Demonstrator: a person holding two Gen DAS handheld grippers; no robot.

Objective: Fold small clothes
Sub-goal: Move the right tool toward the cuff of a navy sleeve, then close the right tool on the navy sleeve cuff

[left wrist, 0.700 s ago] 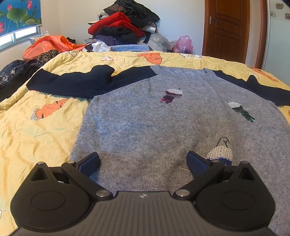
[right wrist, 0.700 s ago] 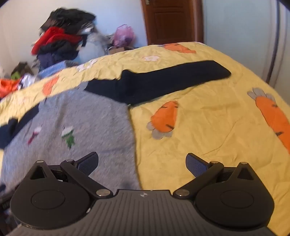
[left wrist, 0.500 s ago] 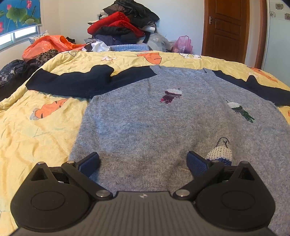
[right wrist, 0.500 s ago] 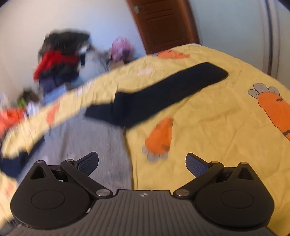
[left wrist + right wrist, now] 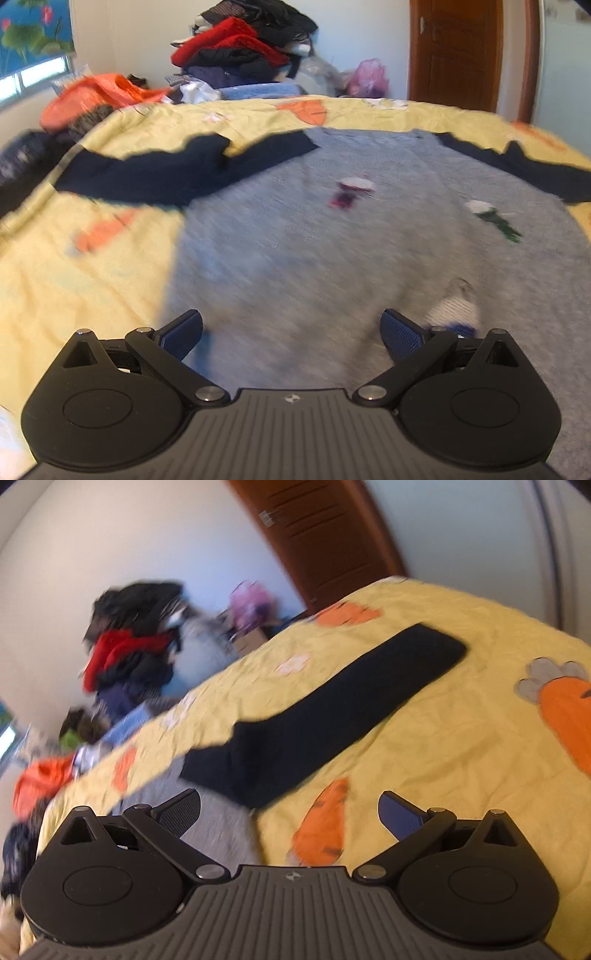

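We had the grey sweater (image 5: 332,258) spread flat mid-bed (image 5: 92,295), sleeves out toward both side edges for folding; left tongs (image 5: 291,328) and right tongs (image 5: 290,808) both gaped wide, grasping nothing.

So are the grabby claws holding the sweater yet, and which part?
No, nothing is held. The left gripper is open above the grey sweater, and the right gripper is open near its dark sleeve.
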